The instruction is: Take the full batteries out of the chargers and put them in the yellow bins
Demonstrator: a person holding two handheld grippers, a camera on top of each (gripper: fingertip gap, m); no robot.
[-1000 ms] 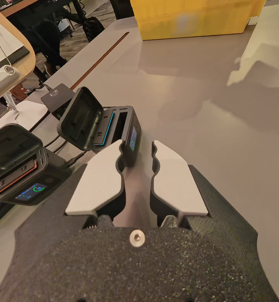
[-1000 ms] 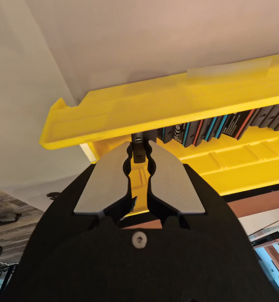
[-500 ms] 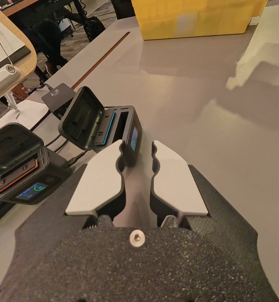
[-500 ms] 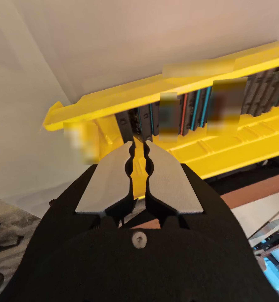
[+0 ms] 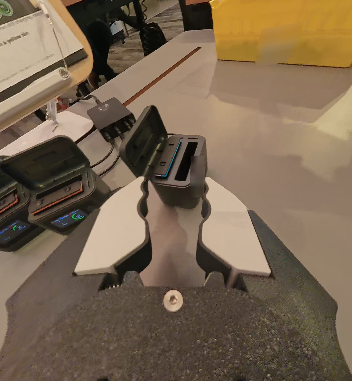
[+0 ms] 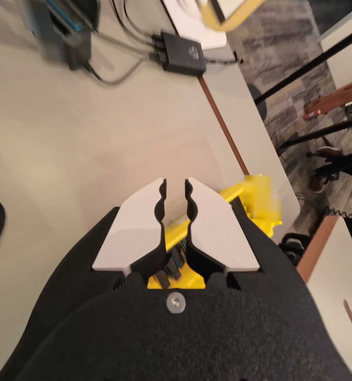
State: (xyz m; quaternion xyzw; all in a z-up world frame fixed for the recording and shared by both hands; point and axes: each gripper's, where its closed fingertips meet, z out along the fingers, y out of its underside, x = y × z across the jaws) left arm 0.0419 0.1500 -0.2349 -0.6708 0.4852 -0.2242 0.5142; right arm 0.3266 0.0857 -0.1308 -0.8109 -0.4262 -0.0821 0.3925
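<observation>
While the left gripper (image 5: 174, 185) stands with its fingers spread wide, an open charger (image 5: 178, 181) sits between the tips, its lower end in the gap; whether the pads touch it I cannot tell. A blue-edged battery (image 5: 169, 159) fills the slot nearer the raised lid, and the slot beside it is dark and bare. Left of the fingers stand two more chargers (image 5: 57, 198) with lit screens. Far ahead sits a yellow bin (image 5: 284, 35).

Over at the right gripper (image 6: 175, 182), the fingers are slightly apart with nothing between them. Behind and beneath them lies a yellow bin (image 6: 231, 191) holding batteries (image 6: 175, 266). Ahead, blurred, are a black power block (image 6: 183, 53) and a charger (image 6: 67, 31).
</observation>
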